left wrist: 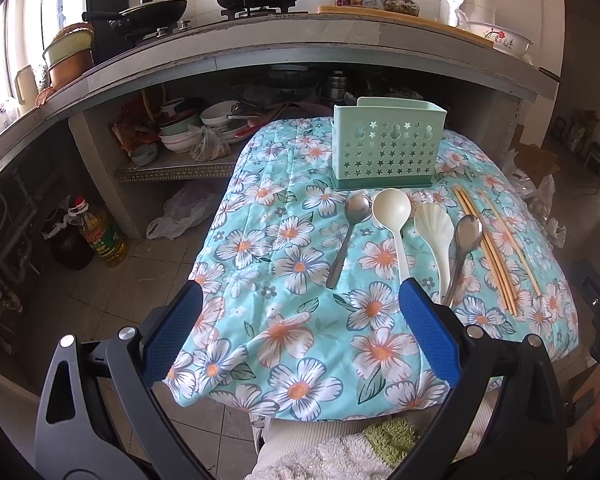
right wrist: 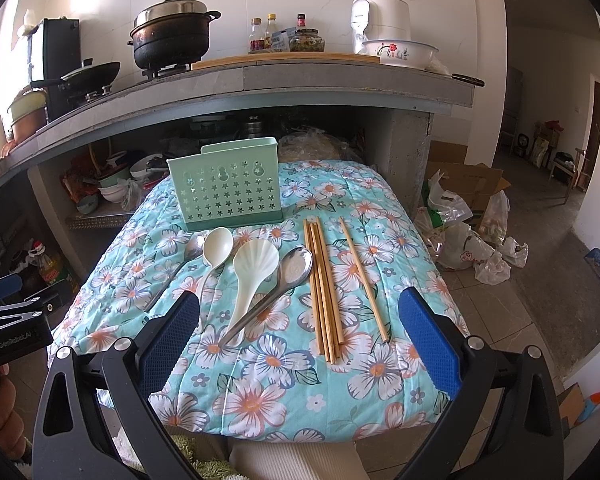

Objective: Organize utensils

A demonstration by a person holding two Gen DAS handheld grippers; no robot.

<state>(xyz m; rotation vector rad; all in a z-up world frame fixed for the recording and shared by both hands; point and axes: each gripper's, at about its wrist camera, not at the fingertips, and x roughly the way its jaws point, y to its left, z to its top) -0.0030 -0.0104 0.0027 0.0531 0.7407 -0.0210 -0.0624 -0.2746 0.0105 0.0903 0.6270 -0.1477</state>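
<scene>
A mint-green utensil holder [left wrist: 387, 146] [right wrist: 227, 188] stands upright at the far side of the floral cloth. In front of it lie a steel spoon [left wrist: 350, 232], a white round ladle [left wrist: 394, 224] [right wrist: 214, 256], a white shell-shaped spoon [left wrist: 436, 236] [right wrist: 252, 276], a second steel spoon [left wrist: 462, 252] [right wrist: 276, 288] and several wooden chopsticks [left wrist: 496, 248] [right wrist: 324, 288]. My left gripper [left wrist: 302, 300] is open and empty above the cloth's near half. My right gripper [right wrist: 300, 312] is open and empty, its fingers either side of the spoon handles and chopsticks.
The floral cloth [left wrist: 300, 344] [right wrist: 284, 392] covers a small table. Behind it a concrete counter [left wrist: 260, 52] carries pots and bottles, with a shelf of bowls [left wrist: 188, 132] beneath. An oil bottle [left wrist: 100, 236] stands on the floor at left, plastic bags [right wrist: 468, 240] at right.
</scene>
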